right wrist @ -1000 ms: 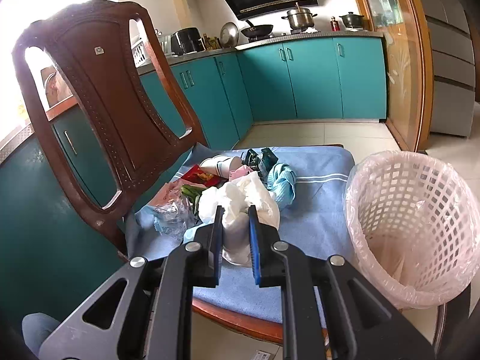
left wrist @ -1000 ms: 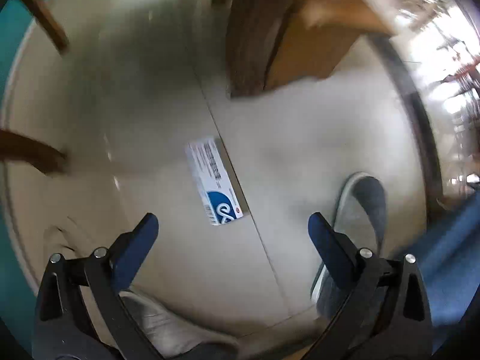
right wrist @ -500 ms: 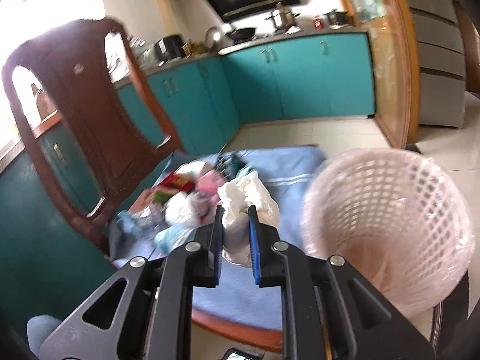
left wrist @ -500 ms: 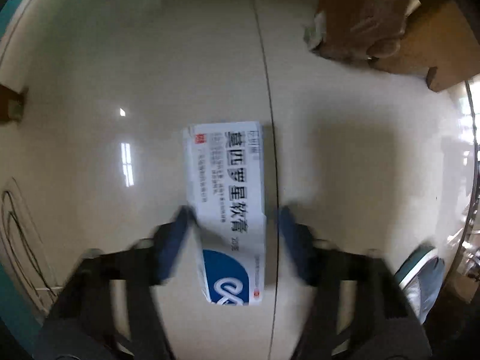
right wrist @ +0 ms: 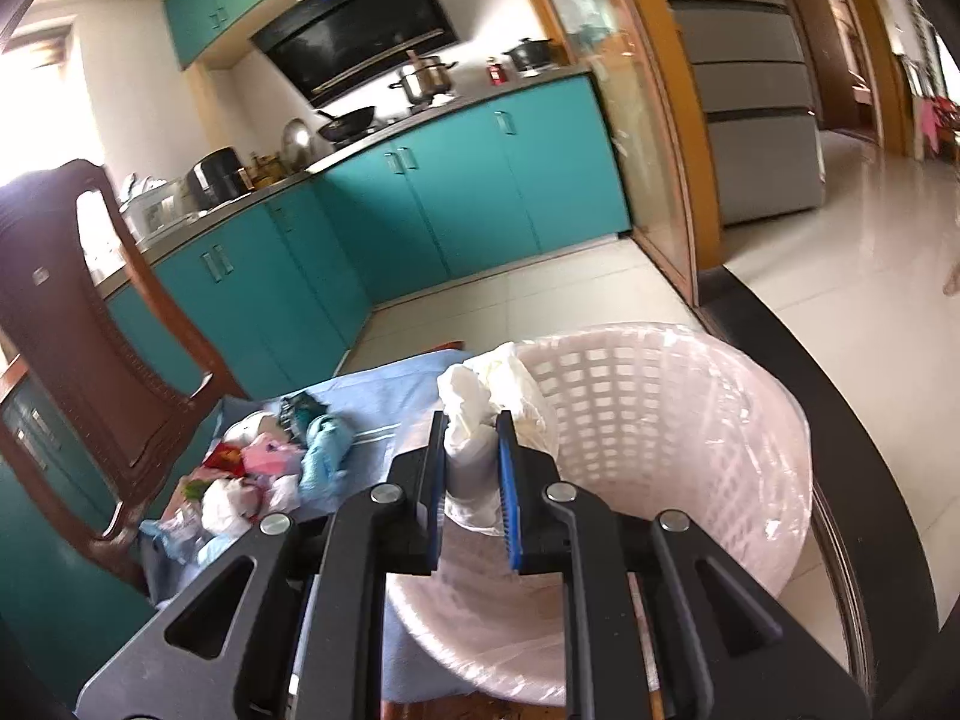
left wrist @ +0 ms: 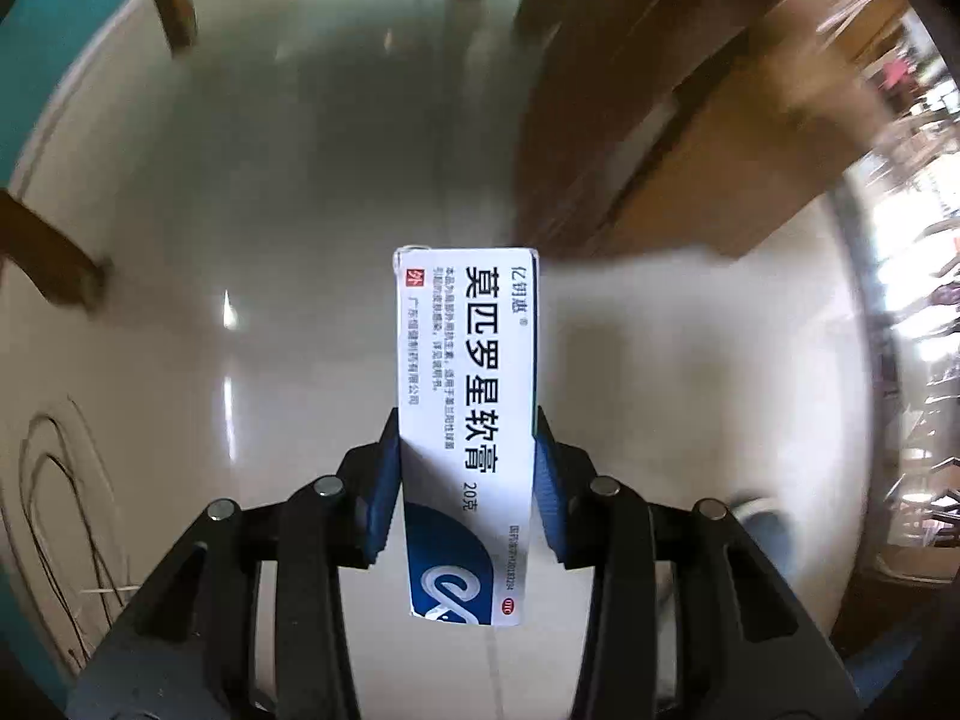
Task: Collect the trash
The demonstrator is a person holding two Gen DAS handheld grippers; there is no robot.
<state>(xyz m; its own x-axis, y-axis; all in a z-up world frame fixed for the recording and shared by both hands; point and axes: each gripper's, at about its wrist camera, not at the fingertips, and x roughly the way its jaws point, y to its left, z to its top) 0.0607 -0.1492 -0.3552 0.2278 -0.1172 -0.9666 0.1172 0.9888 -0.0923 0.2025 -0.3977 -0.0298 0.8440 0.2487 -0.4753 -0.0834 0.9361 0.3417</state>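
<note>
My left gripper [left wrist: 467, 438] is shut on a white and blue medicine box [left wrist: 467, 384] with Chinese print, held lengthwise above the pale tiled floor [left wrist: 270, 252]. My right gripper [right wrist: 471, 420] is shut on a crumpled white plastic bag [right wrist: 480, 402] and holds it over the near rim of a pink lattice waste basket [right wrist: 660, 420]. A pile of mixed trash [right wrist: 258, 474] lies on a blue cloth [right wrist: 384, 384] to the left of the basket.
A dark wooden chair [right wrist: 72, 324] stands left of the cloth. Teal kitchen cabinets [right wrist: 456, 180] run behind. In the left wrist view, wooden chair legs [left wrist: 54, 258] and a brown wooden furniture base [left wrist: 660, 138] stand on the floor.
My left gripper dropped to the medicine box on the floor, shut on it and lifted it. My right gripper swung right with the white bag, from over the cloth to the basket.
</note>
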